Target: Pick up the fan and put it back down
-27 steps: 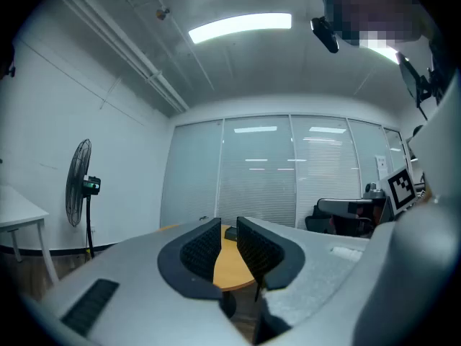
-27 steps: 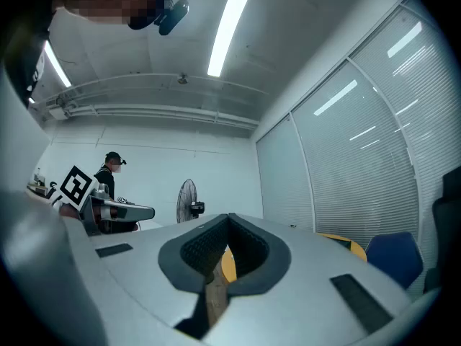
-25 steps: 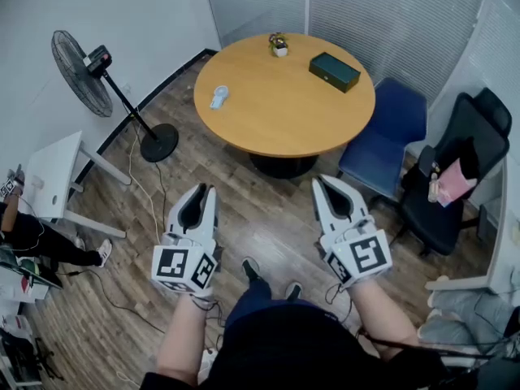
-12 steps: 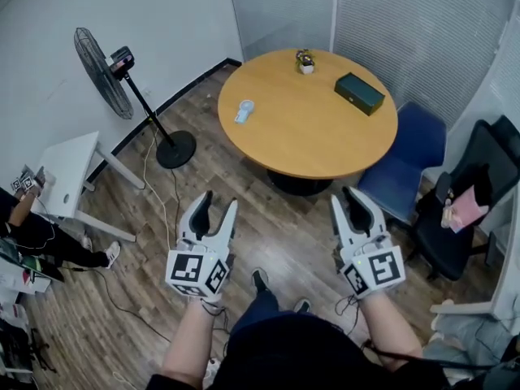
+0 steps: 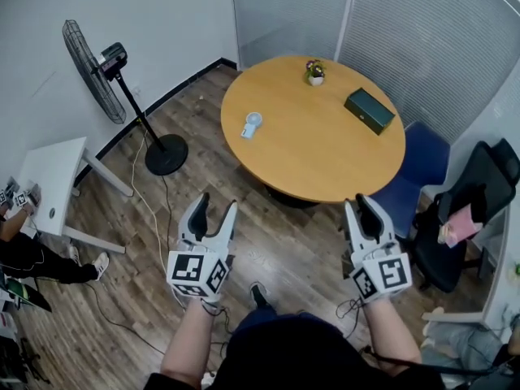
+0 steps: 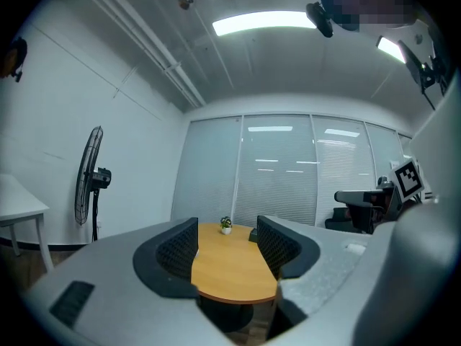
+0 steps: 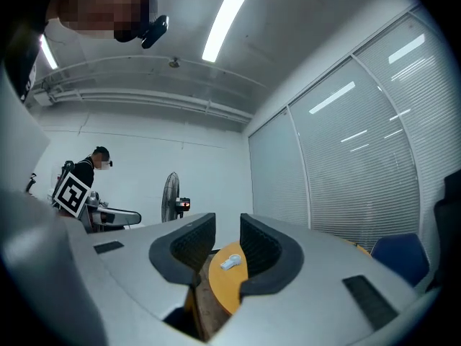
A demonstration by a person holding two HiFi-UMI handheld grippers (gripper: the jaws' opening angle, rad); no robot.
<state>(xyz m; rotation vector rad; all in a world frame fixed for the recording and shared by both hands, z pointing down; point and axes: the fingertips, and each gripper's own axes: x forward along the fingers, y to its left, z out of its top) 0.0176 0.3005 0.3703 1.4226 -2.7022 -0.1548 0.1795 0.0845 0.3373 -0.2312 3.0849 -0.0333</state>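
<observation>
A small handheld fan (image 5: 253,124) is laid on the round wooden table (image 5: 325,169), well apart from both grippers. The left gripper (image 5: 216,203) and right gripper (image 5: 360,203) are held level, jaws just opened wide, nothing gripped. A plant is held in a white pot (image 5: 315,73); a dark green box (image 5: 370,110) is kept closed. Of the two gripper views, only the right one shows the fan, far beyond the jaws.

- The room is lit evenly by ceiling light strips (image 6: 266,22).
- Strong edge bending and dark corners are seen in both gripper views.
- A soft shadow is cast under the round table (image 5: 313,136).
</observation>
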